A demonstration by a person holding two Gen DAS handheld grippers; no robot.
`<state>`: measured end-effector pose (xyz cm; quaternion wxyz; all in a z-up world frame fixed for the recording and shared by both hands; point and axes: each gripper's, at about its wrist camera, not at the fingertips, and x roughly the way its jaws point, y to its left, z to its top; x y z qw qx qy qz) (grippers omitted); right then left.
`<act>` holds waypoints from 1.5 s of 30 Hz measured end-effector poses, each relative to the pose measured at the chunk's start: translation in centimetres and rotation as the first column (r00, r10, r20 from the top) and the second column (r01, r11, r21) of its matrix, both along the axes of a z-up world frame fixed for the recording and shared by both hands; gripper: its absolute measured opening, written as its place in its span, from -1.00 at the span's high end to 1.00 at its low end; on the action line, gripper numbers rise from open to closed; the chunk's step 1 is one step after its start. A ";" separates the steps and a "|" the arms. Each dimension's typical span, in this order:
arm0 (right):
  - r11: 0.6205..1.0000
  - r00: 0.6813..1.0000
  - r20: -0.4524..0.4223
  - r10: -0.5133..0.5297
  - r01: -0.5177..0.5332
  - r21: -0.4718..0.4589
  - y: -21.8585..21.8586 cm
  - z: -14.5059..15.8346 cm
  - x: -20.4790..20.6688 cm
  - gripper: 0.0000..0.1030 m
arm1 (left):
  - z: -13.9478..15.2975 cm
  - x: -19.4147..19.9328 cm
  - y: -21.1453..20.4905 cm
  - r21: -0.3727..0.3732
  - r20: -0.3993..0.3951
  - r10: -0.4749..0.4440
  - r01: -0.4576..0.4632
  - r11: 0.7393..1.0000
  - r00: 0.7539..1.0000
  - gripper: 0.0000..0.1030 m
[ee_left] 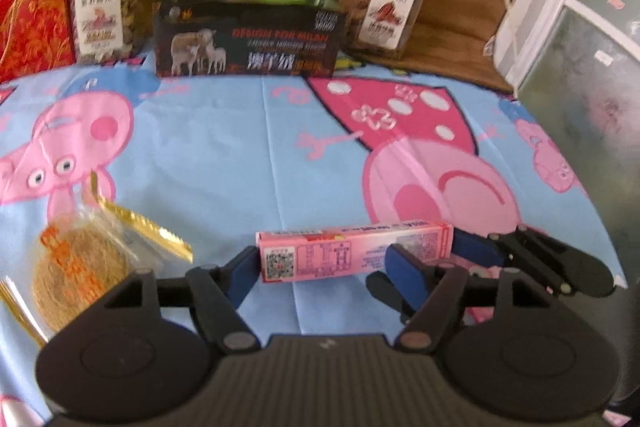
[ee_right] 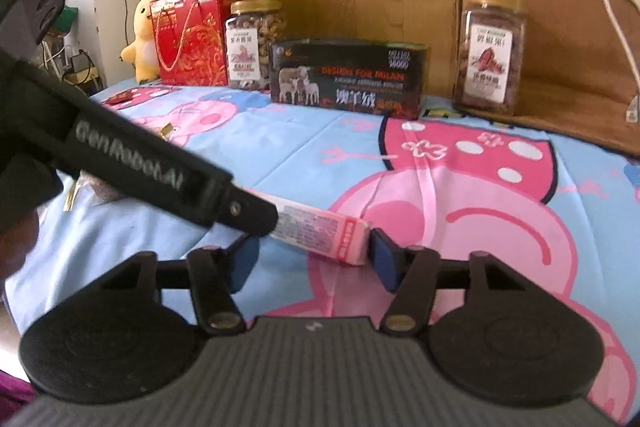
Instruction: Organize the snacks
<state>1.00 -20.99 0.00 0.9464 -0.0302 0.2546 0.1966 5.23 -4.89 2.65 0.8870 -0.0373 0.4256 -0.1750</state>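
Two close, downward-tilted wrist views, both over the pink box [ee_left: 352, 251] [ee_right: 324, 233].

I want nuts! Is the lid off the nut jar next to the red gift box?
No, the clear plastic nut jar beside the red gift box has its gold lid on.

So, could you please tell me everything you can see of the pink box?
The pink box is a long, slim carton, seemingly cardboard, with a QR code and small print on its near face and a red-trimmed end flap. It looks closed and undamaged, lying flat on the cartoon-pig sheet. The left hand-held gripper straddles one end, pads beside it with no clear squeeze. The right hand-held gripper brackets the other end, one pad at the end flap. Firm contact cannot be confirmed.
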 end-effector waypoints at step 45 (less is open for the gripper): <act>0.977 0.994 -0.105 0.019 0.004 0.212 7.4 3.1 5.8 0.09 | 4.4 3.8 14.1 -0.158 0.139 0.096 -0.074 0.985 0.986 -0.29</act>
